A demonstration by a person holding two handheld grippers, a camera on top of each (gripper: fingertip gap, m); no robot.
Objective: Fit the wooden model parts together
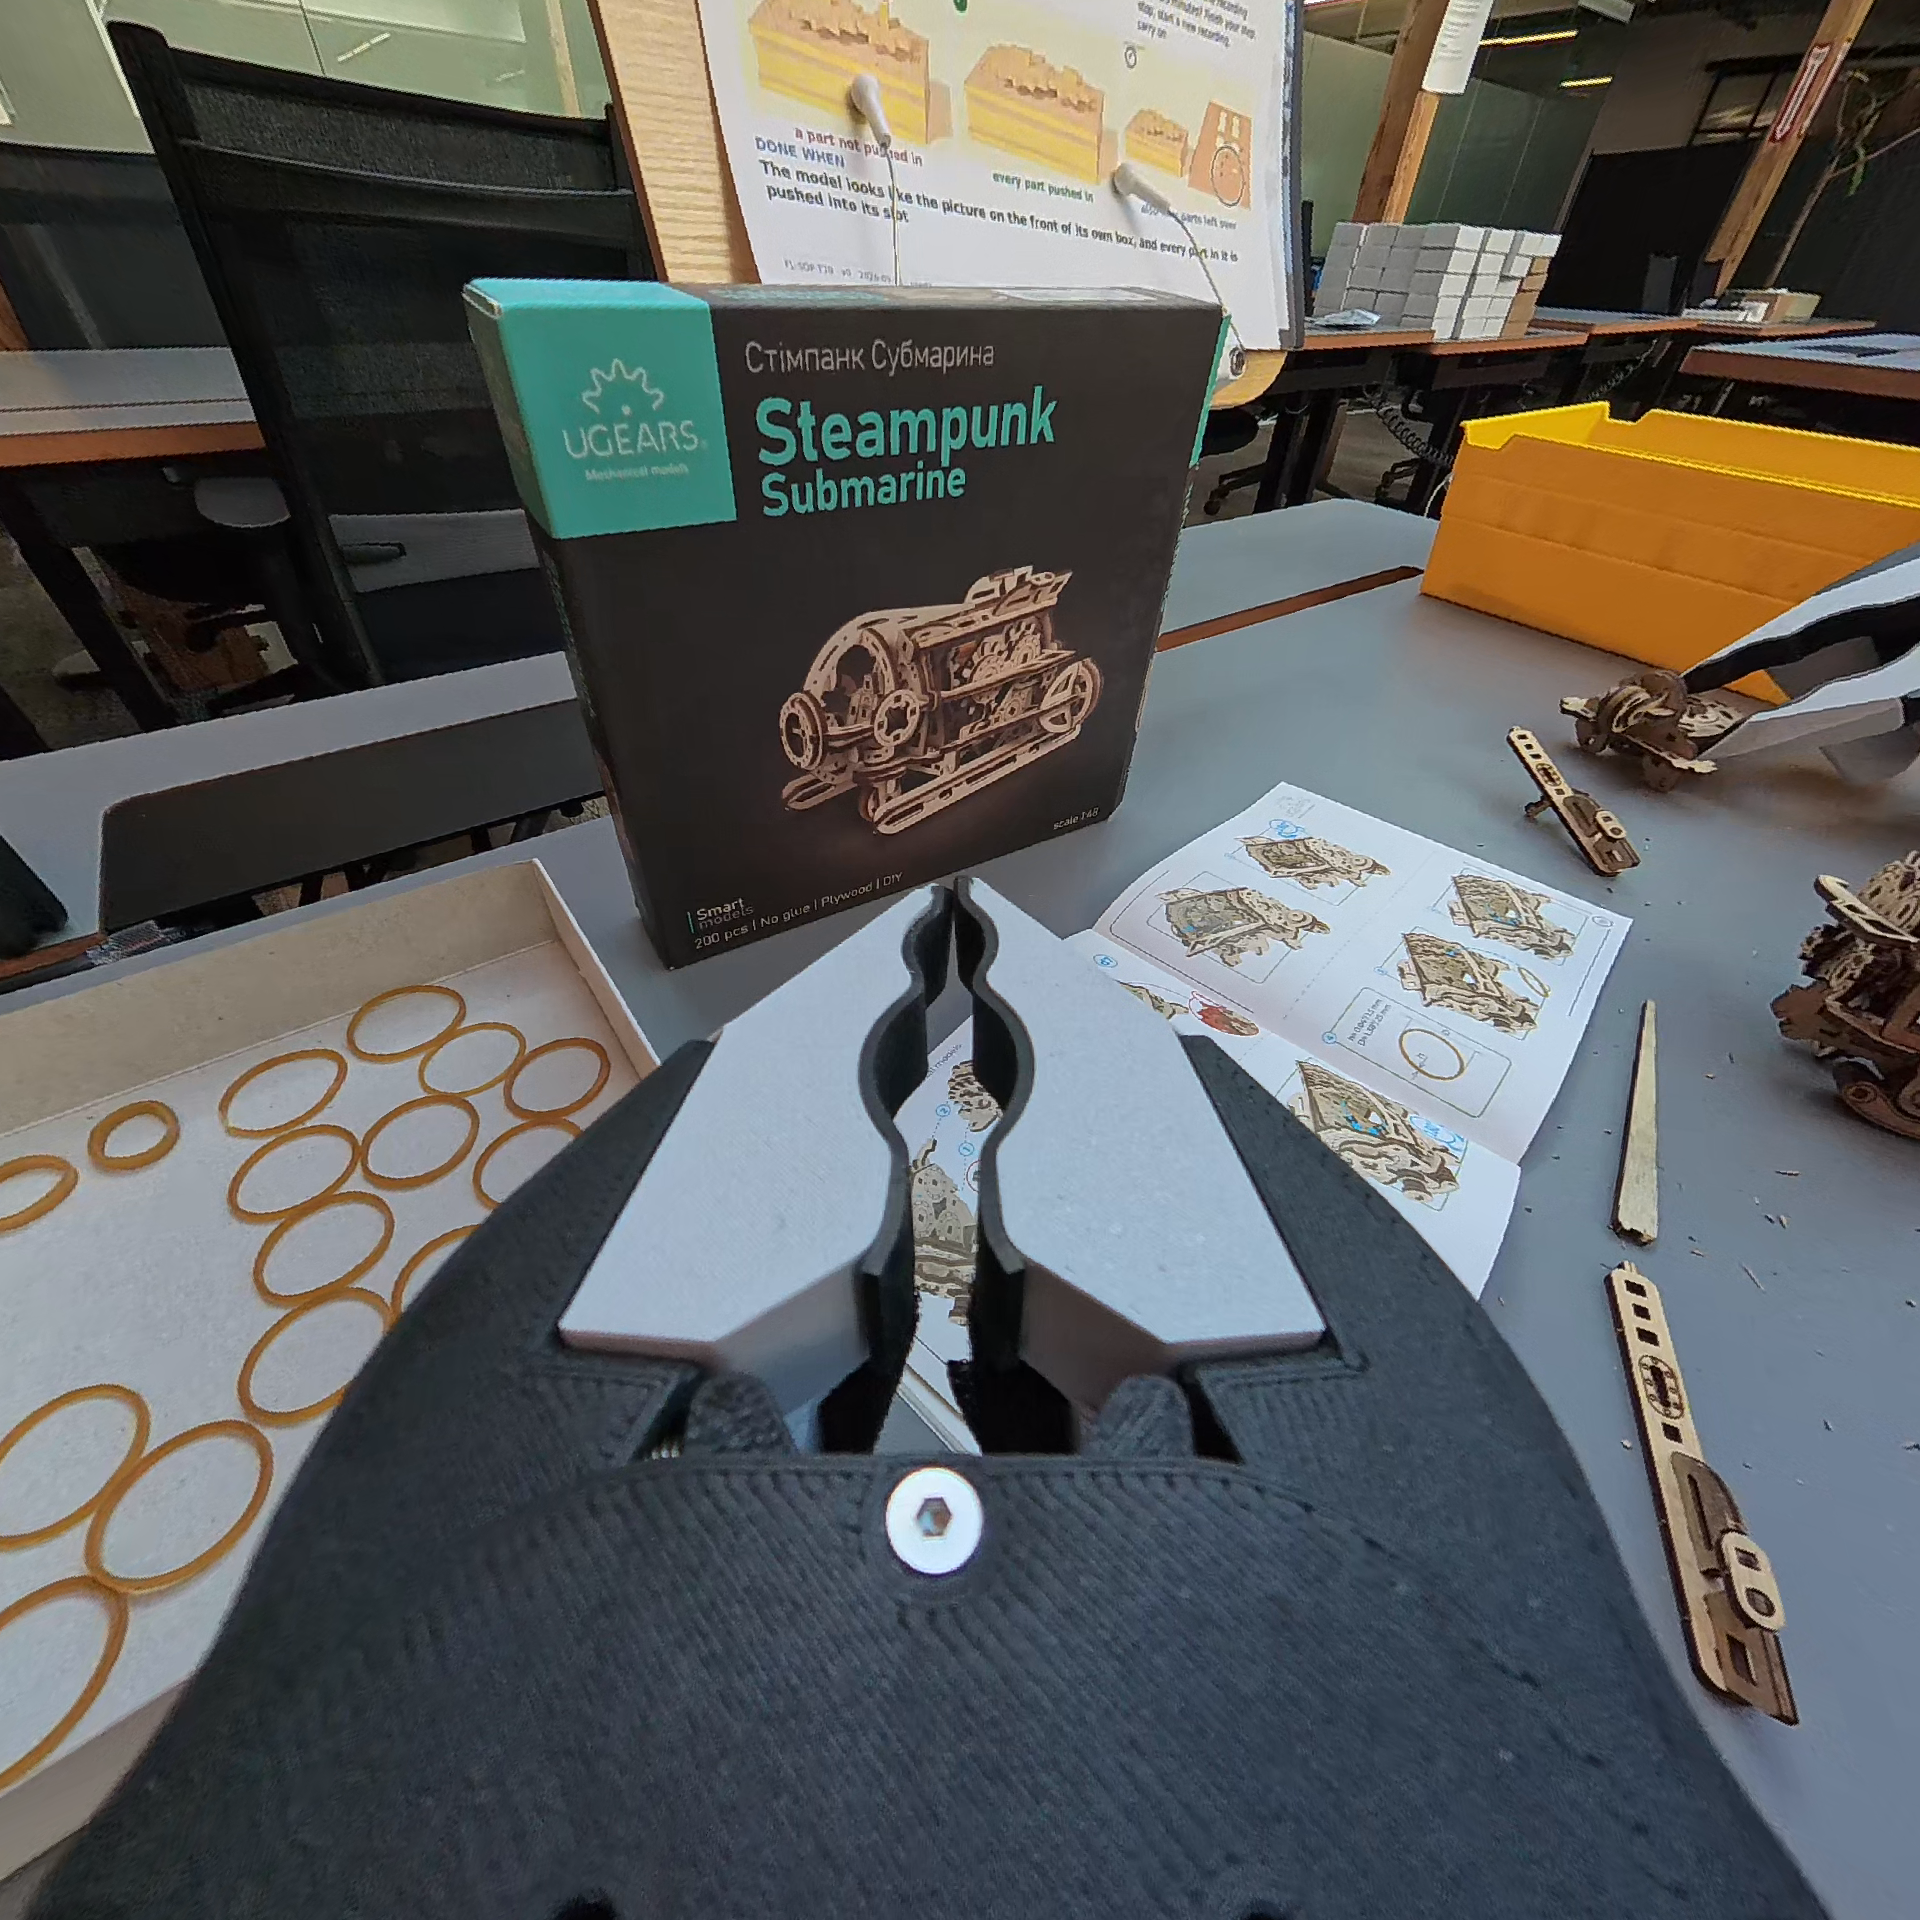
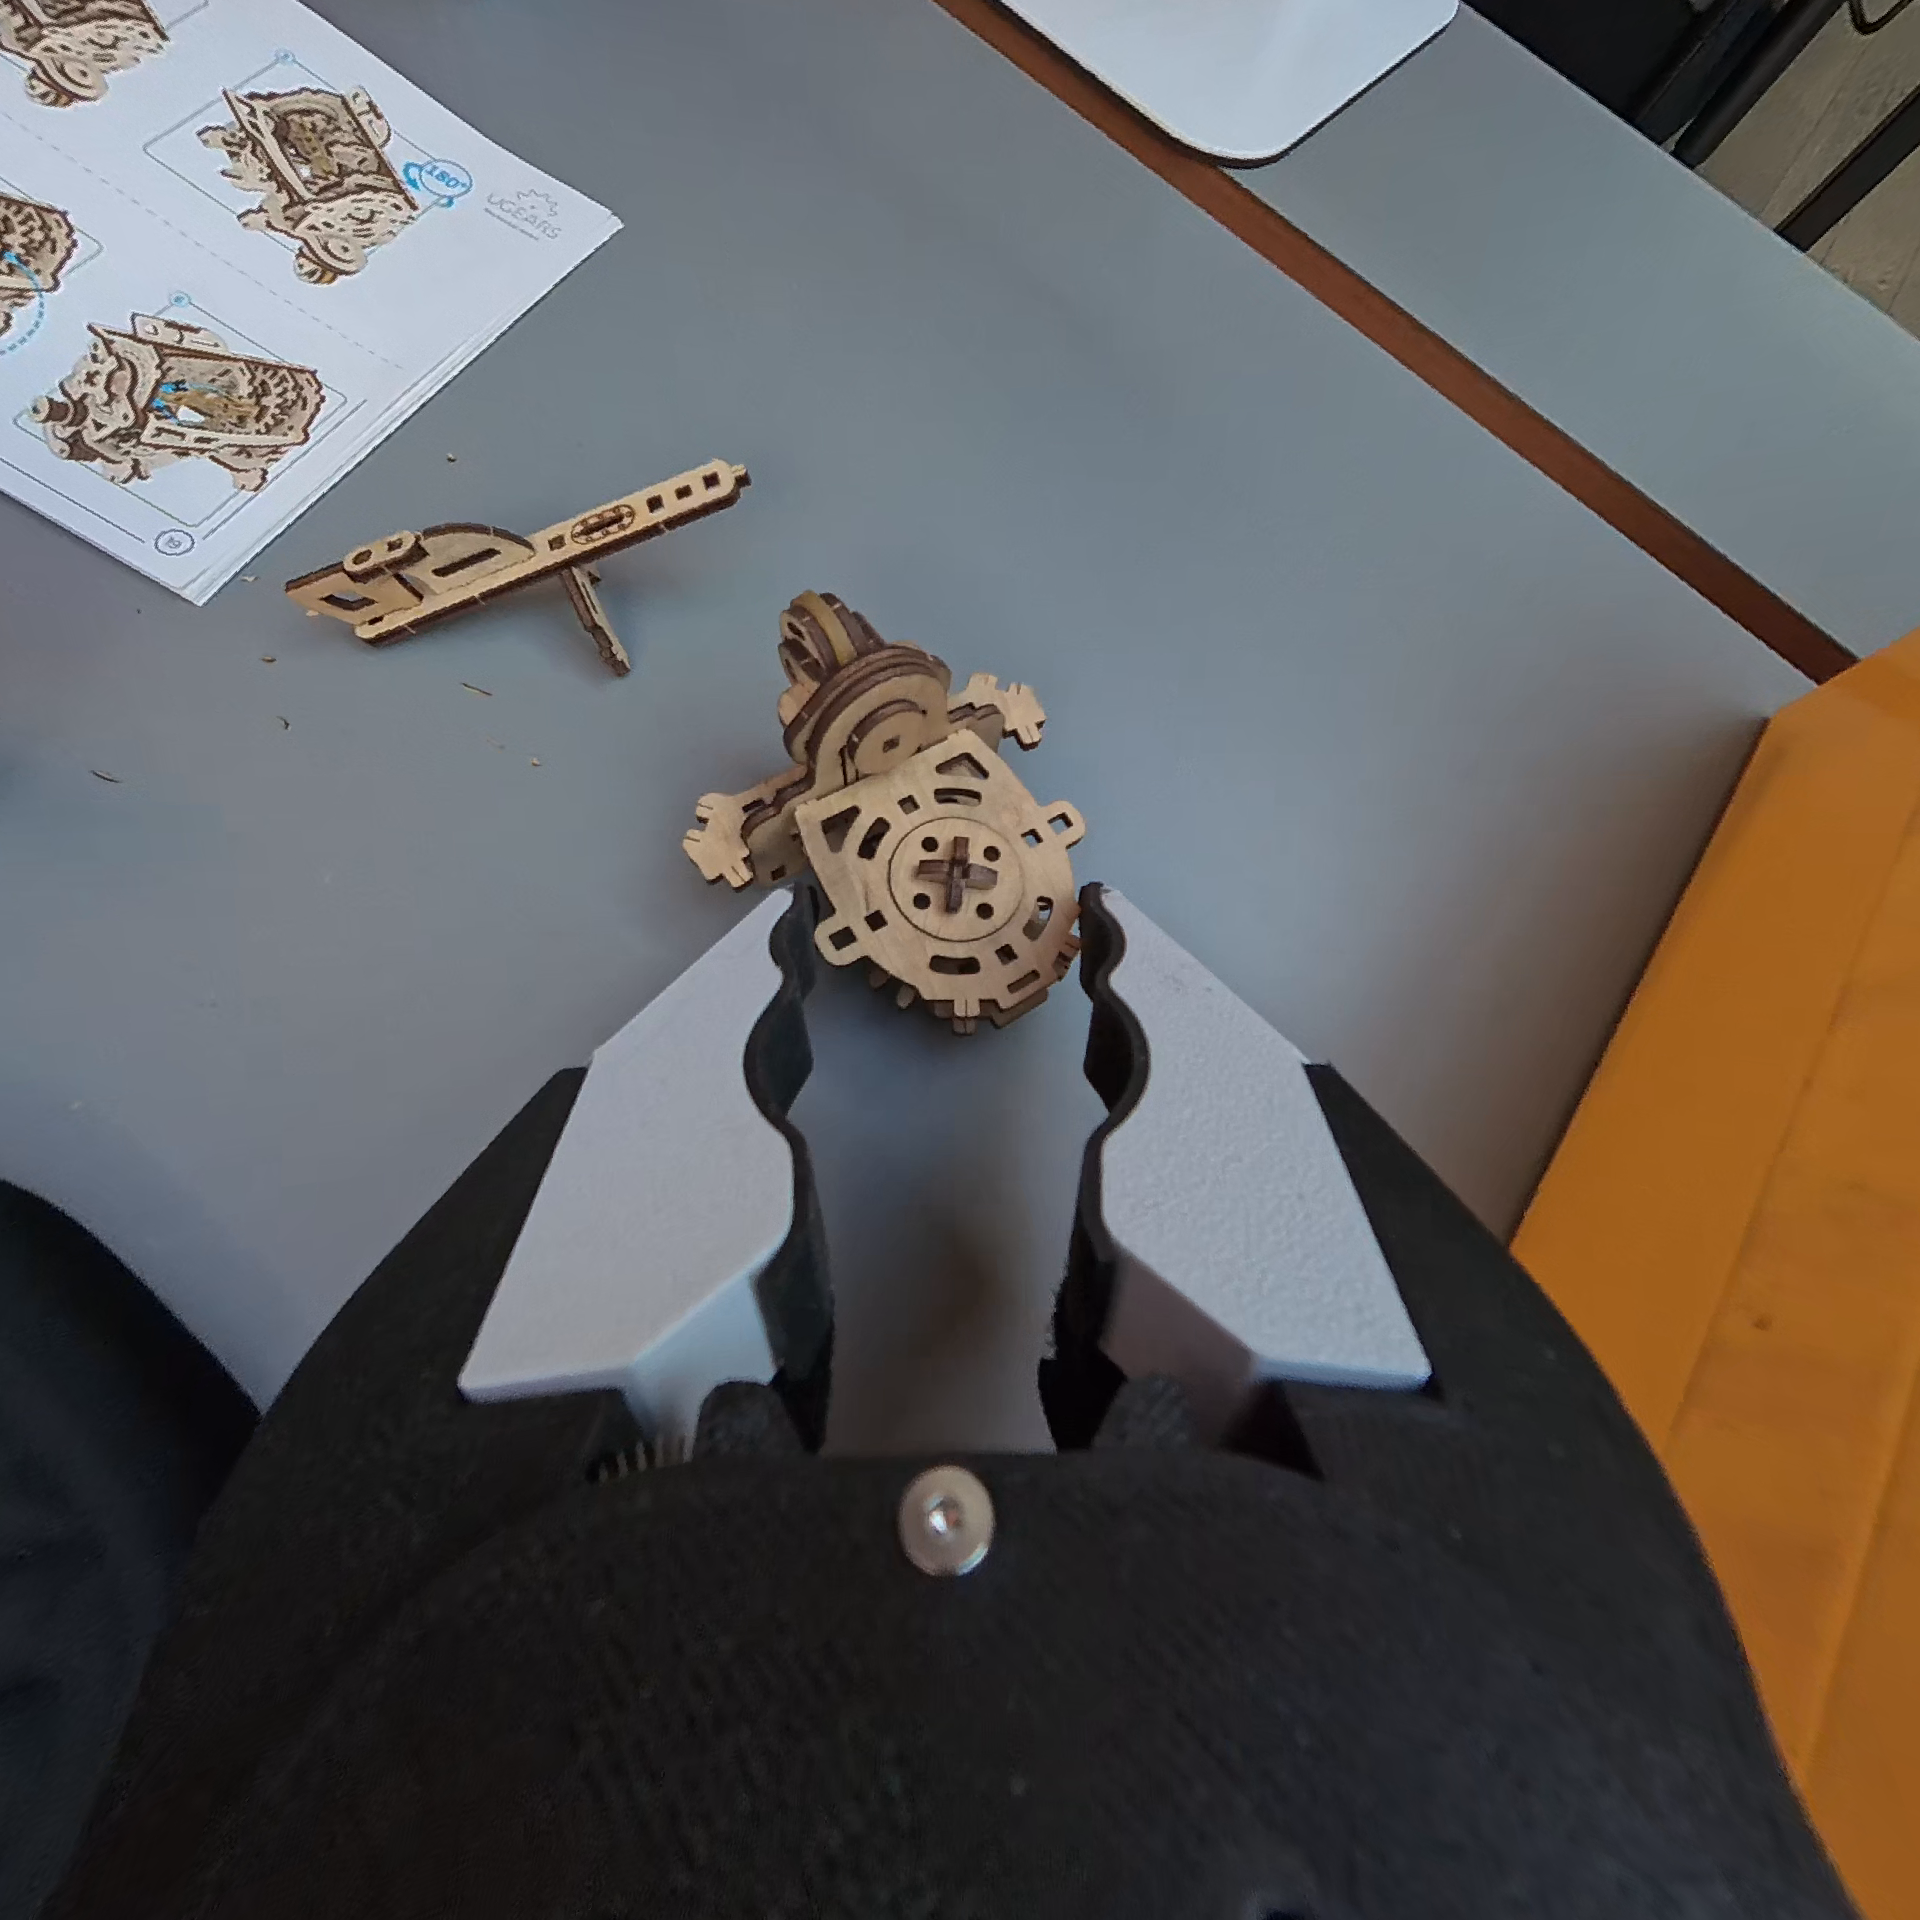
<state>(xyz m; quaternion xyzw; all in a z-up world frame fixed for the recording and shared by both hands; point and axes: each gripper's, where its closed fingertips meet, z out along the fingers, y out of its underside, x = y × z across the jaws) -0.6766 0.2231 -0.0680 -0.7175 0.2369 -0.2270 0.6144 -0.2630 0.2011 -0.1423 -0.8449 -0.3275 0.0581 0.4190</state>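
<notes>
Subassembly (image 2: pixel 914 831) sat on the table (image 2: pixel 1143 468) with the right gripper (image 2: pixel 940 914) spread open around its plate edges, not yet pinching. I'd have squeezed the flat plate, not the gears. Left gripper (image 1: pixel 954 894) was closed, empty, hovering over the booklet (image 1: pixel 1382 997).

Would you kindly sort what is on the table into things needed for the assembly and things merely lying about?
Belongs to the job:
gear sub-assembly
slotted wooden strip
second slotted strip
larger model body
instruction sheet

Lying about:
yellow bin
model box
rubber bands
</notes>
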